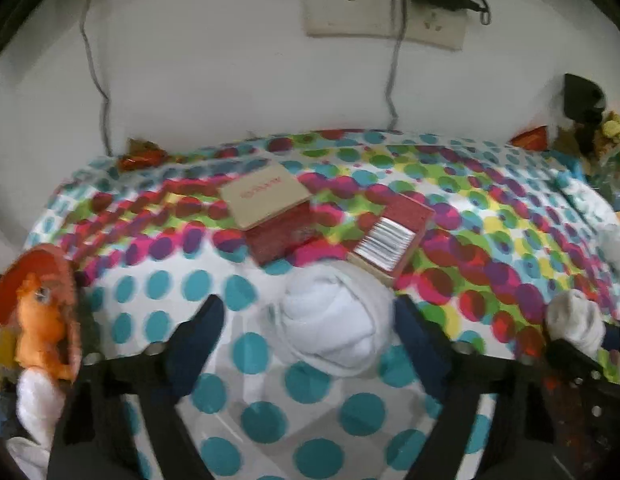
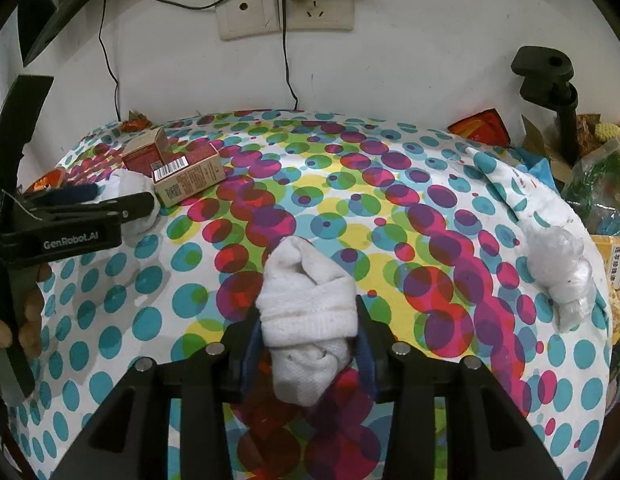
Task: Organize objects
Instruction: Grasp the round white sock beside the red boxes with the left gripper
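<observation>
In the left wrist view a rolled white sock point(image 1: 334, 320) lies on the dotted cloth between the wide-apart fingers of my left gripper point(image 1: 310, 316), which is open around it. Just behind it stand two red and tan boxes point(image 1: 270, 212) point(image 1: 394, 236). In the right wrist view my right gripper point(image 2: 308, 320) is shut on a second rolled white sock point(image 2: 308, 304) and holds it over the cloth. The left gripper point(image 2: 122, 200) shows at the far left of that view, beside the first sock point(image 2: 132, 190) and the boxes point(image 2: 182, 176).
A dotted cloth point(image 2: 390, 208) covers the table against a white wall with sockets and hanging cables. A crumpled clear bag point(image 2: 558, 272) lies at the right. A black clamp stand point(image 2: 550, 80) and snack packets crowd the far right. An orange plush toy point(image 1: 42, 312) sits at the left.
</observation>
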`<state>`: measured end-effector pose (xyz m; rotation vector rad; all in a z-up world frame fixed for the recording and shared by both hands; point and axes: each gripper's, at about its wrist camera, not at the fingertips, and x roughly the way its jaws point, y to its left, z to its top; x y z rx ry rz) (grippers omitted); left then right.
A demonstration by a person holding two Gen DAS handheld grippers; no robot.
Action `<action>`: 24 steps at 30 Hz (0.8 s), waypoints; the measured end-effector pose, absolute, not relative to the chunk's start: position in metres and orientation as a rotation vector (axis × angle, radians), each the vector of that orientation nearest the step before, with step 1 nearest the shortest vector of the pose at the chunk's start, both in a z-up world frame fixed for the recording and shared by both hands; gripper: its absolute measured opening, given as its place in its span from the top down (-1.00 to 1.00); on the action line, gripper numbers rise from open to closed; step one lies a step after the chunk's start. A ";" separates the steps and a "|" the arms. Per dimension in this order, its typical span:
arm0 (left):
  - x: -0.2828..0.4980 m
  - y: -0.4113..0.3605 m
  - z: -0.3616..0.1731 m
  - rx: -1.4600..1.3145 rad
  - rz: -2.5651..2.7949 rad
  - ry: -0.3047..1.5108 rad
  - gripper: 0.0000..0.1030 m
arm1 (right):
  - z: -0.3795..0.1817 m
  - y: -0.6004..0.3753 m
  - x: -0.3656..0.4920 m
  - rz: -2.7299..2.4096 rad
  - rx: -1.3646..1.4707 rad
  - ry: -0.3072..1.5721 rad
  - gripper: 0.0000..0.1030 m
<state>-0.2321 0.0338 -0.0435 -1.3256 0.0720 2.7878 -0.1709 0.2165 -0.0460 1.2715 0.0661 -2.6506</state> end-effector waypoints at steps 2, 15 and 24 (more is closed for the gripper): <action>-0.233 0.037 -0.045 -1.332 2.751 0.051 -0.15 | -0.046 0.217 -0.171 -2.648 1.270 0.045 0.19; -0.230 0.042 -0.045 -1.332 2.741 0.059 0.05 | -0.046 0.217 -0.172 -2.646 1.269 0.034 0.19; -0.204 0.034 -0.035 -1.324 2.743 0.118 0.05 | -0.046 0.215 -0.172 -2.646 1.269 0.034 0.19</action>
